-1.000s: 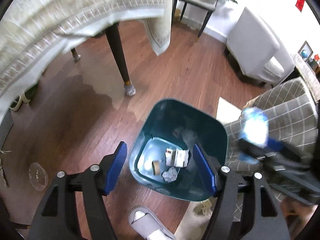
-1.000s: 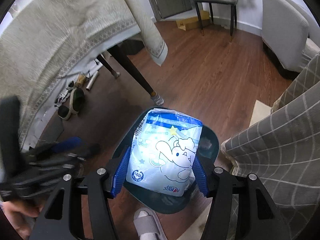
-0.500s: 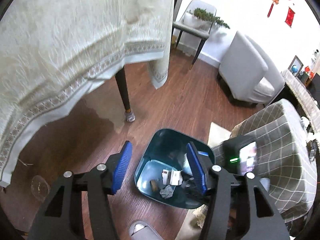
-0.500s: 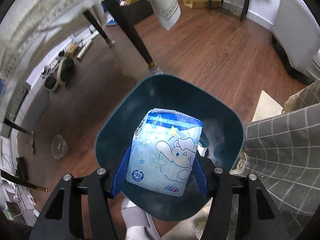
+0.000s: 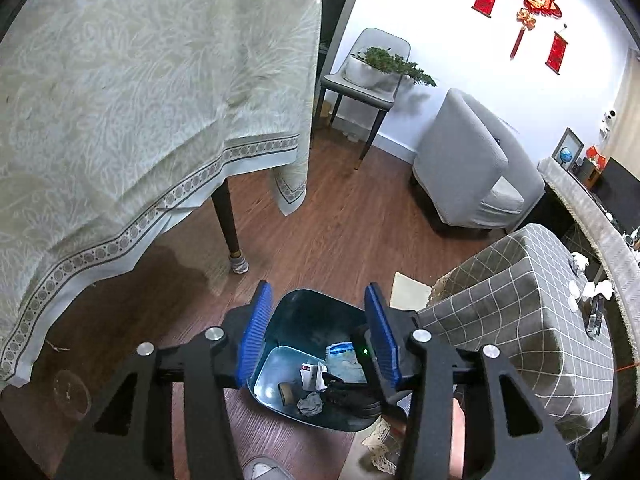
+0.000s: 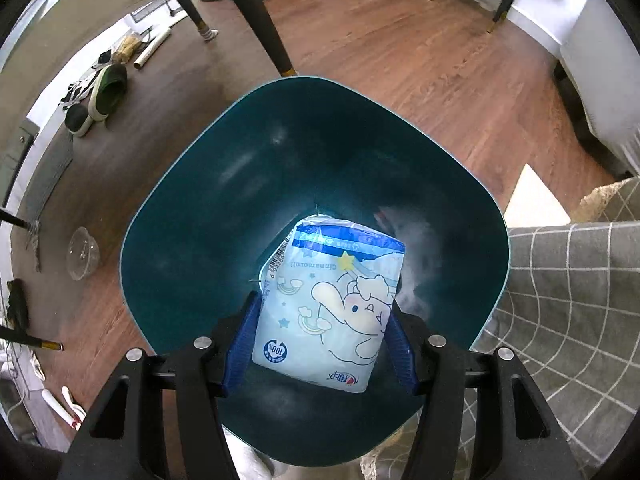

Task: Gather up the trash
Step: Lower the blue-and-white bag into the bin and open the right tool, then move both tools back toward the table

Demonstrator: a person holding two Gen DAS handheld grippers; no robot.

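A dark teal trash bin [image 5: 308, 312] [image 6: 192, 208] stands on the wood floor beside a checked ottoman. In the right wrist view my right gripper [image 6: 320, 344] is shut on a pale blue tissue pack [image 6: 332, 300] with a cartoon print, held down inside the bin's mouth. The left wrist view looks down from higher up: my left gripper [image 5: 316, 332] hangs above the bin with nothing between its blue pads, its jaws closing. Through the gap I see the tissue pack [image 5: 342, 356], a crumpled paper ball [image 5: 310, 404] and small scraps on the bin's bottom.
A table with a pale patterned cloth [image 5: 140, 100] and dark legs stands left of the bin. A checked ottoman [image 5: 520, 320] is right of it, a grey armchair [image 5: 468, 168] behind. A clear plastic cup [image 6: 82, 254] and shoes [image 6: 104, 92] lie on the floor.
The left gripper has risen away from the bin and its jaws have narrowed. The right gripper has carried the tissue pack down into the bin's mouth.
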